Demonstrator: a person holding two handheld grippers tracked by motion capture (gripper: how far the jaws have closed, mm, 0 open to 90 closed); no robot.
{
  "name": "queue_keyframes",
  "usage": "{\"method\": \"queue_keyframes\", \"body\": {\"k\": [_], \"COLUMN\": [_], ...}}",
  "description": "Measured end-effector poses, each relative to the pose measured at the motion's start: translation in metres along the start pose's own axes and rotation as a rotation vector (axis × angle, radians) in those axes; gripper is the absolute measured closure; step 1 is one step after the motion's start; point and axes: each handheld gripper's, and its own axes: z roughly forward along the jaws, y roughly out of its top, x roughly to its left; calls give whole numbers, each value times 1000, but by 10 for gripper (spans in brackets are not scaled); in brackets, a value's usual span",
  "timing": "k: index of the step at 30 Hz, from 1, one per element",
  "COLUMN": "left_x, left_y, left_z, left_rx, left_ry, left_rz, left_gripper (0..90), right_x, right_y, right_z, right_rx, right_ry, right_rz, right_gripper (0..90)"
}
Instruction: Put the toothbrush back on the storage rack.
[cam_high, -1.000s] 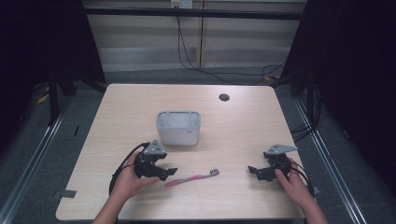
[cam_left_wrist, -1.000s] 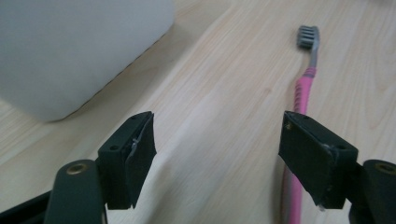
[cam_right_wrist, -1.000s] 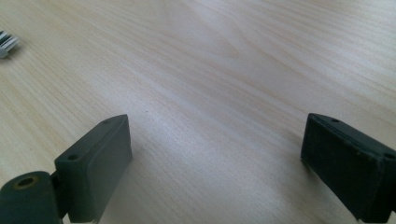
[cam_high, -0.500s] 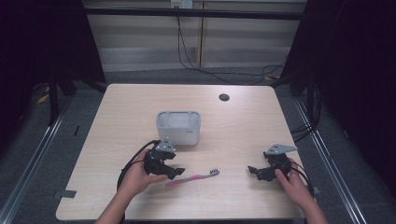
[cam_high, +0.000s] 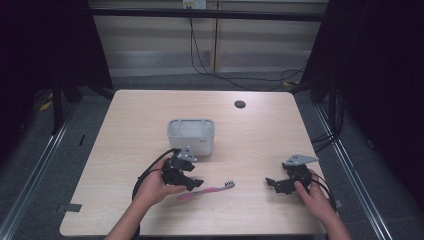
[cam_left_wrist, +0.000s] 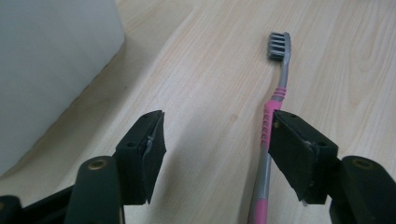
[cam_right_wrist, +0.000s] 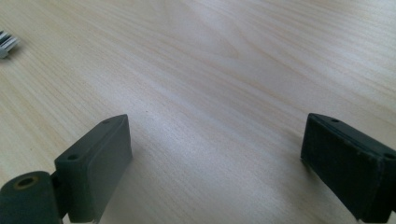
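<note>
The pink toothbrush (cam_left_wrist: 272, 122) is seen flat on the table (cam_high: 260, 135), just in front of the grey box (cam_high: 190, 135). The left gripper (cam_left_wrist: 217, 144) is spread open, one finger against the handle; the right gripper (cam_right_wrist: 215, 163) is held open and empty, well apart. Light, stiff and probably slick, it is best pinched at the ribbed pink grip.

Toothbrush (cam_high: 206, 190) before container (cam_high: 191, 135)

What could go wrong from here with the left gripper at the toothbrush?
The toothbrush lies against one jaw of the open left gripper, not centred, so closing may push or roll it instead of pinching it. The jaws sit low over the table and could scrape it. The box stands close behind, so a careless lift might bump it.
</note>
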Motion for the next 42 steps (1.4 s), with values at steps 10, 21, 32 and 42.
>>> {"method": "queue_keyframes", "body": {"k": [10, 21, 32, 42], "left_x": [-5, -7, -11, -18], "left_y": [9, 17, 26, 32], "left_z": [7, 13, 19, 30], "left_rx": [40, 73, 114, 172], "left_ry": [-11, -6, -22, -36], "left_rz": [19, 33, 53, 80], "left_gripper": [403, 446, 491, 545], "right_x": [0, 0, 0, 0], "right_y": [0, 0, 0, 0], "right_z": [0, 0, 0, 0], "right_rx": [0, 2, 0, 0], "right_ry": [0, -1, 0, 0], "right_rz": [0, 2, 1, 0], "right_gripper": [81, 81, 81, 81]}}
